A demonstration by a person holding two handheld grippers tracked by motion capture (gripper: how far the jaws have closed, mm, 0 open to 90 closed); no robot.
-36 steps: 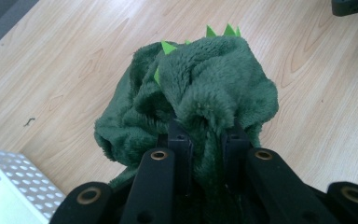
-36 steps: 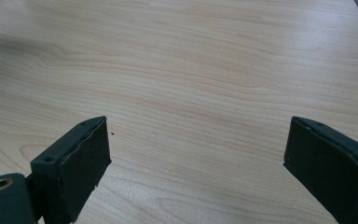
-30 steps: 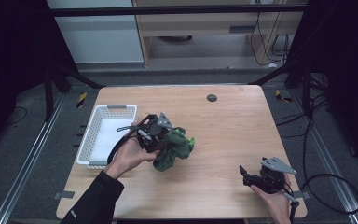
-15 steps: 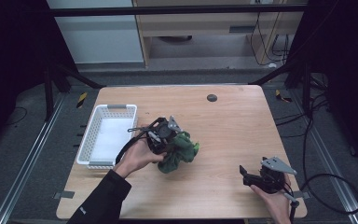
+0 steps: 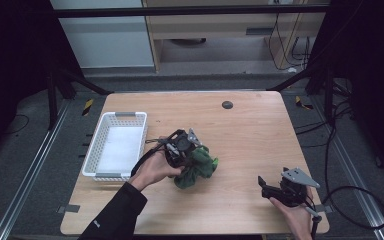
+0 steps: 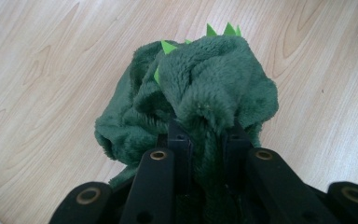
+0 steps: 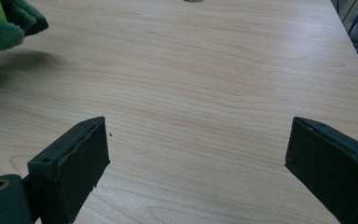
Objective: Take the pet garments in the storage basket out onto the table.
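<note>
A dark green plush toy (image 5: 198,167) with light green spikes hangs just above the middle of the wooden table (image 5: 250,130). My left gripper (image 5: 189,157) is shut on the toy's fuzzy fabric (image 6: 205,93), which bunches up between the black jaws. Near the table's front right corner my right gripper (image 5: 263,186) stands open, its two pads (image 7: 70,158) wide apart over bare wood. A corner of the green toy (image 7: 7,23) shows at the top left of the right gripper view.
A white plastic basket (image 5: 114,145) stands at the table's left side, left of the toy. A small dark round disc (image 5: 227,104) lies near the far edge. Cables run over the floor on the right.
My left gripper has carried the green toy to the right, away from the basket and toward the table's middle. The right gripper has stayed where it was.
</note>
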